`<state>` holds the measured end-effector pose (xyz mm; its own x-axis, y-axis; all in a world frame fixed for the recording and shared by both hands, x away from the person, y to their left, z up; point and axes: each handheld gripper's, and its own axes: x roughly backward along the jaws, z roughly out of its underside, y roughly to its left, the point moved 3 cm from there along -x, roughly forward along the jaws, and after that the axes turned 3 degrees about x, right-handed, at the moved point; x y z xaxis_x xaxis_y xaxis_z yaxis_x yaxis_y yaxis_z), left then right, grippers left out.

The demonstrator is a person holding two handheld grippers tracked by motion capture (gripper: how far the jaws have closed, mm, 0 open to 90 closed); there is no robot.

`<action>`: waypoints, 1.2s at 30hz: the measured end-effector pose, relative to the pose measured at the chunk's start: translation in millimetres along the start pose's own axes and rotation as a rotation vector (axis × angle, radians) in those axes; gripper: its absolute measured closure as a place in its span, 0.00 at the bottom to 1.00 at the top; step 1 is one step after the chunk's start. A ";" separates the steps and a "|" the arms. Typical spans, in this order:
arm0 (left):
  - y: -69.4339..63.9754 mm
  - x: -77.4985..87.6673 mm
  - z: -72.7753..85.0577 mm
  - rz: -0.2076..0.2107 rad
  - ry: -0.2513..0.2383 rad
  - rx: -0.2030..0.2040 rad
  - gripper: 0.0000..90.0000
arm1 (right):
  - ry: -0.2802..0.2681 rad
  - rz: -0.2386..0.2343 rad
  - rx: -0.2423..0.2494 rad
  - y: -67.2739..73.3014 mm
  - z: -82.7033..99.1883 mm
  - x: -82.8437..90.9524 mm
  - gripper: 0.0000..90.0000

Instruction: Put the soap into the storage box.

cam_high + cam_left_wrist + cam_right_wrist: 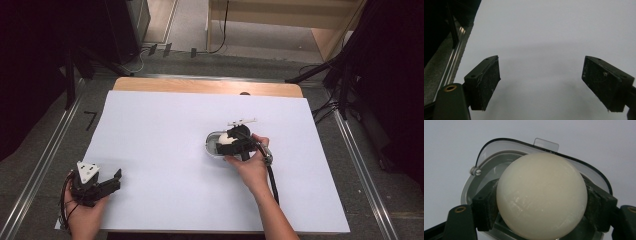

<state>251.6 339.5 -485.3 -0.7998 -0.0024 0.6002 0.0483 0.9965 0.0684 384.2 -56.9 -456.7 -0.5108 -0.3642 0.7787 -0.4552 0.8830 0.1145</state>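
My right gripper [541, 202] was pinching a cream-white ball [541, 195], both black pads pressed against its sides. The ball sat directly over a clear oval container [486, 157], whose open tray lay beneath and behind it; whether the ball touched the tray floor I could not tell. In the high view, the container [212, 142] stood right of the white table [160, 140] centre, with my right hand [250, 167] at its five o'clock. A small white piece [242, 121] lay just beyond it at twelve o'clock. My left gripper [541, 82] rested well apart at the table's seven o'clock corner, jaws spread, nothing between them.
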 end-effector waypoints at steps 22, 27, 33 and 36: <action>-0.3 -0.2 0.1 -0.001 0.000 -0.005 0.18 | -0.072 -0.035 -0.030 -6.3 2.4 13.8 0.23; -0.4 -0.1 0.1 -0.001 0.002 -0.006 0.18 | -0.098 -0.042 -0.033 -5.5 3.3 24.8 0.25; -0.5 0.0 0.1 -0.001 0.001 -0.005 0.18 | -0.118 -0.037 -0.027 -6.3 4.6 35.8 0.25; -0.6 0.0 0.1 -0.001 0.001 -0.006 0.18 | -0.125 -0.039 -0.028 -7.6 6.9 39.8 0.26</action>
<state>251.5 338.9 -485.5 -0.7991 -0.0039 0.6011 0.0508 0.9960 0.0741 362.4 -80.1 -430.9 -0.5809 -0.4312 0.6904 -0.4571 0.8746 0.1617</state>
